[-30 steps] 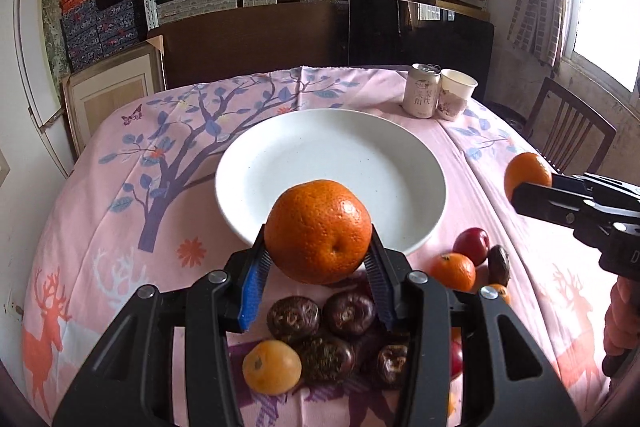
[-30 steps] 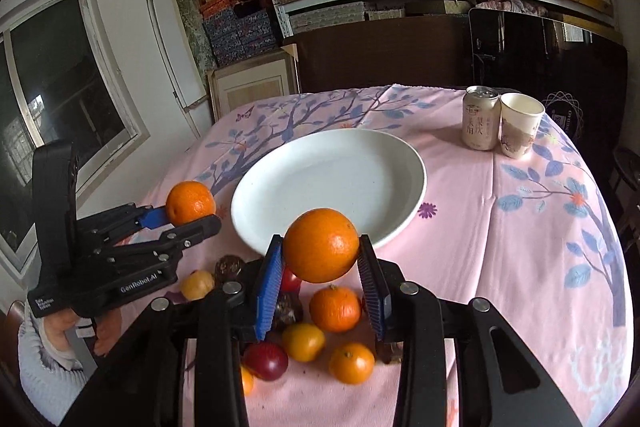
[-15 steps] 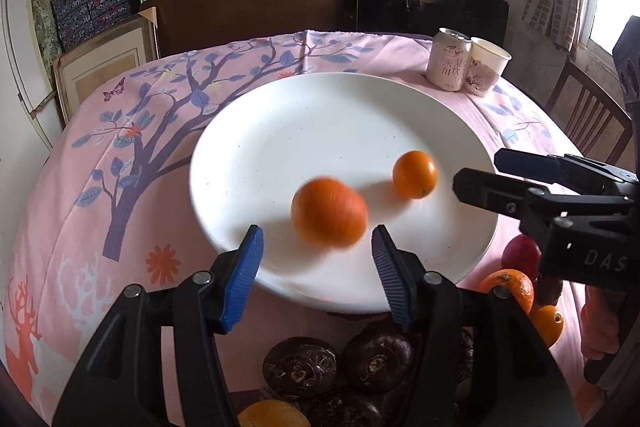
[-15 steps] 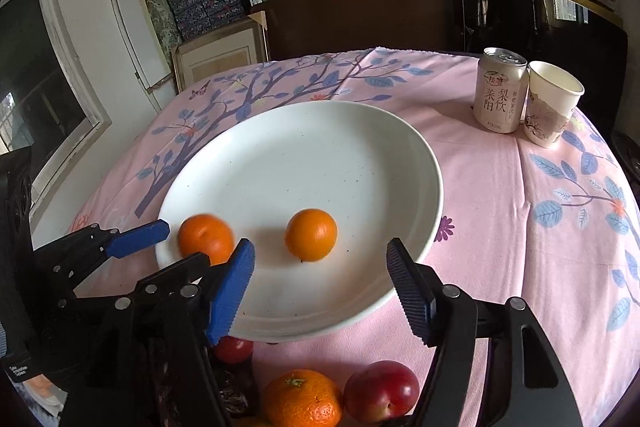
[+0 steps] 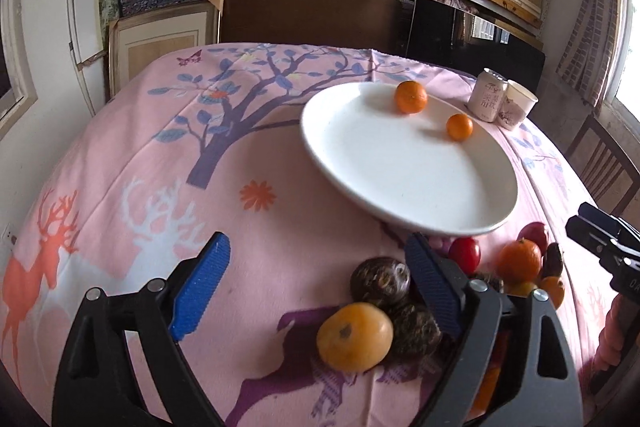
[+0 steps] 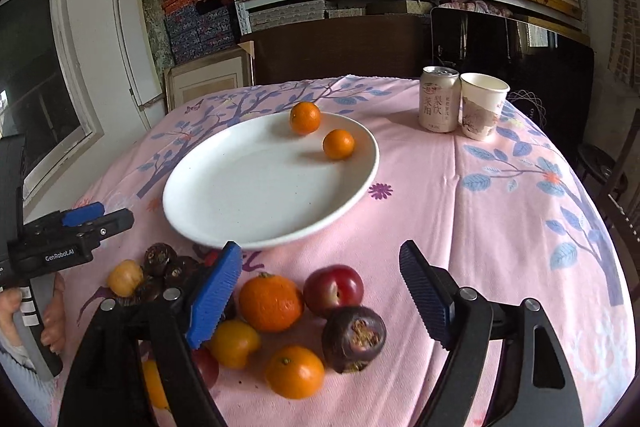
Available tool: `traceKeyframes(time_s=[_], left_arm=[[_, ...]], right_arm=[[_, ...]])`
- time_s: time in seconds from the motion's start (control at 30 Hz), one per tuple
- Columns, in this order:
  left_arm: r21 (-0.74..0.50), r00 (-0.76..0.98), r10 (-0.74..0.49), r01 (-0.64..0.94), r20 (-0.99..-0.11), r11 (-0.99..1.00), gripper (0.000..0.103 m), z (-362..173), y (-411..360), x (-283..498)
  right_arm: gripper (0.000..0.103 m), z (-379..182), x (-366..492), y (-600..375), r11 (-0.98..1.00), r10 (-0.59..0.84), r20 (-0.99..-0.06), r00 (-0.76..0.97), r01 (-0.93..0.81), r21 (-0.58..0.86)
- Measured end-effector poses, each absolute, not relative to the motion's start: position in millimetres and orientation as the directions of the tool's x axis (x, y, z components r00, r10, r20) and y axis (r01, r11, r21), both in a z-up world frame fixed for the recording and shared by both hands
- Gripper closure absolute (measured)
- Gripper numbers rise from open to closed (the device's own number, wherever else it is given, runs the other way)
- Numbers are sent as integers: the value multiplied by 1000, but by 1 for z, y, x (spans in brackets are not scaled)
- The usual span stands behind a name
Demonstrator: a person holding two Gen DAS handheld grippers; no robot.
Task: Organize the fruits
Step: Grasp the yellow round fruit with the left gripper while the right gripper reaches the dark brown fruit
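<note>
Two round oranges, one bigger (image 6: 305,117) and one smaller (image 6: 338,144), lie on the far side of the smooth white plate (image 6: 248,195). Near it, loose fruits (image 6: 270,303) sit on the pink cloth (image 6: 500,211). The left gripper (image 5: 316,287) and right gripper (image 6: 320,291) are both spread wide, holding nothing.

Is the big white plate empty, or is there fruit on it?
Not empty. The white plate holds two oranges near its far edge, a larger orange and a smaller orange. The rest is bare.
</note>
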State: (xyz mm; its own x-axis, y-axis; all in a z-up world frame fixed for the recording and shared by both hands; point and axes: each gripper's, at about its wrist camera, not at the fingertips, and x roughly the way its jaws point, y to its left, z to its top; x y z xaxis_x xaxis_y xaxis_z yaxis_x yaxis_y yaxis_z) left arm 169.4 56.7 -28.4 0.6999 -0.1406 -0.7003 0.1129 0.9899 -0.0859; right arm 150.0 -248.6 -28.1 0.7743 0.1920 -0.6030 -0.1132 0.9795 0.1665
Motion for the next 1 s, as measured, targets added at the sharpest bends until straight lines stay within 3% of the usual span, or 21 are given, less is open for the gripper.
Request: traceKeyframes(time_s=[0.27, 0.6, 0.7, 0.83, 1.0], left_arm=[[-64, 681, -132, 123, -721, 990, 16, -44, 56, 132], [-25, 648, -87, 105, -756, 994, 14, -59, 53, 141], [-10, 687, -47, 57, -725, 998, 14, -52, 63, 138], [37, 732, 103, -106, -673, 994, 15, -40, 89, 137], [-42, 701, 45, -106, -711, 993, 16, -44, 105, 144]], right_arm=[[13, -34, 133, -277, 962, 202, -586, 784, -46, 270], [12, -38, 134, -277, 960, 202, -592, 780, -39, 276], [12, -38, 134, -279, 960, 198, -593, 780, -33, 277], [12, -38, 133, -282, 958, 198, -589, 784, -28, 285], [12, -37, 132, -281, 958, 201, -586, 785, -34, 283]])
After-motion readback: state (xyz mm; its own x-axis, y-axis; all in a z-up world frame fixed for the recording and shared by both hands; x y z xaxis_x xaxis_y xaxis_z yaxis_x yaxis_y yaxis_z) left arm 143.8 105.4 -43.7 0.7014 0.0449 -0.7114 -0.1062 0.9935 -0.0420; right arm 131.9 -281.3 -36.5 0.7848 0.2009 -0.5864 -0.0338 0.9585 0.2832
